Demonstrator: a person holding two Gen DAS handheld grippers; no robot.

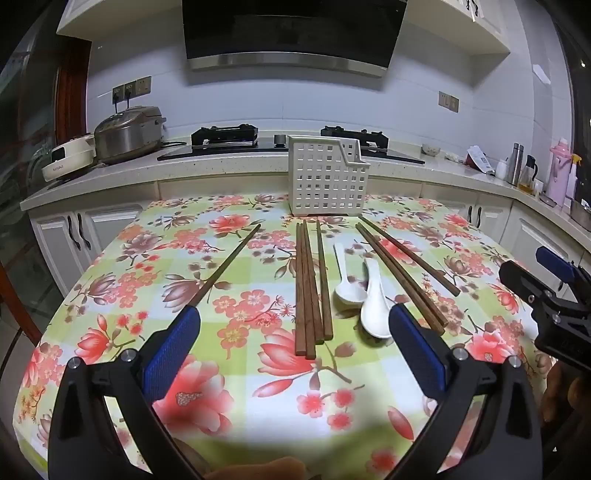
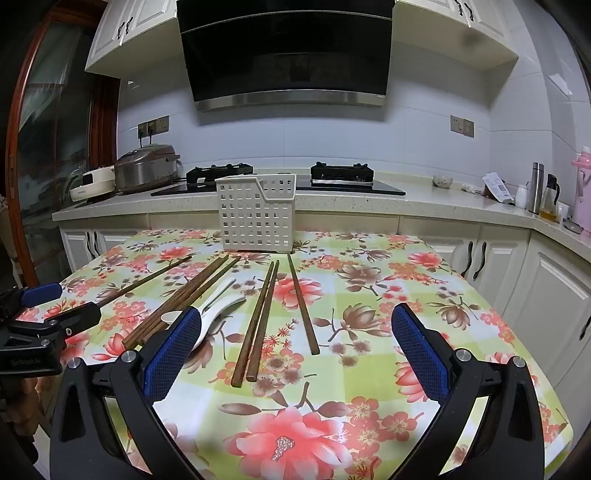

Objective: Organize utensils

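Wooden chopsticks and two white spoons lie on a floral tablecloth (image 1: pixel 258 398) before a white perforated utensil holder (image 1: pixel 325 177) (image 2: pixel 256 214). In the left wrist view a bundle of several chopsticks (image 1: pixel 310 288) lies in the middle, with a single chopstick (image 1: pixel 225 266) at the left. The spoons (image 1: pixel 349 291) (image 1: pixel 375 317) and three more chopsticks (image 1: pixel 399 273) lie to the right. My left gripper (image 1: pixel 293 312) (image 2: pixel 74 300) hovers open near the bundle's near ends. My right gripper (image 2: pixel 295 314) (image 1: pixel 528 264) hangs open above a chopstick pair (image 2: pixel 258 325), beside the spoons (image 2: pixel 214 317). Neither holds anything.
Behind the table runs a counter (image 1: pixel 221 170) with a rice cooker (image 1: pixel 129 133), a gas hob (image 1: pixel 225 134) and a range hood (image 1: pixel 288 33) above. Bottles and a pink flask (image 1: pixel 559 166) stand at the right. White cabinets (image 2: pixel 554 288) lie close to the table's right edge.
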